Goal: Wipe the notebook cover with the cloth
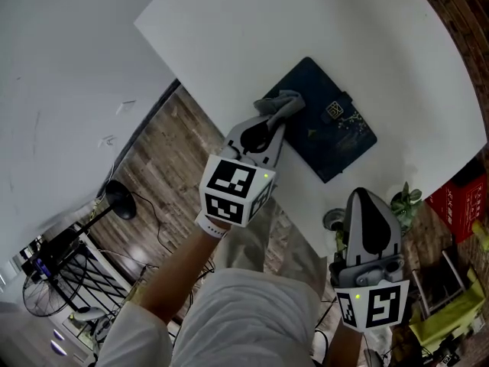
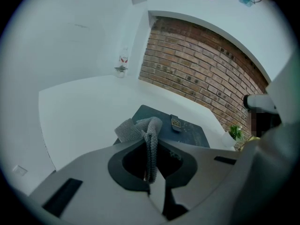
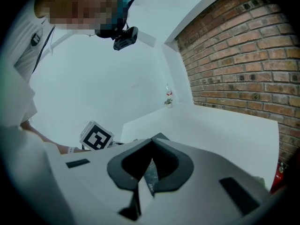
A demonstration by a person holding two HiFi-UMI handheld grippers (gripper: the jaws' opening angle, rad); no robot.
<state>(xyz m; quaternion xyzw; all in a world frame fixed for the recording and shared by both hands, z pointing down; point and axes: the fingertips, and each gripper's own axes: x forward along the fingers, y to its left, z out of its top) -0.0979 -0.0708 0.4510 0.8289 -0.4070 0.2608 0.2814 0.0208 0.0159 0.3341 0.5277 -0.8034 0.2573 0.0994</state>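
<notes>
White table (image 1: 229, 29), wood-plank floor (image 1: 176, 144), red brick wall (image 2: 197, 74), white walls (image 2: 70, 41), small potted plant (image 1: 405, 201)

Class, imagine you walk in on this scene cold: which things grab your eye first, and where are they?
The dark blue notebook lying near the edge of the white table stands out most. The left gripper is shut on a grey cloth that sits over the notebook's corner. The right gripper hangs shut and empty at the table's near edge.
</notes>
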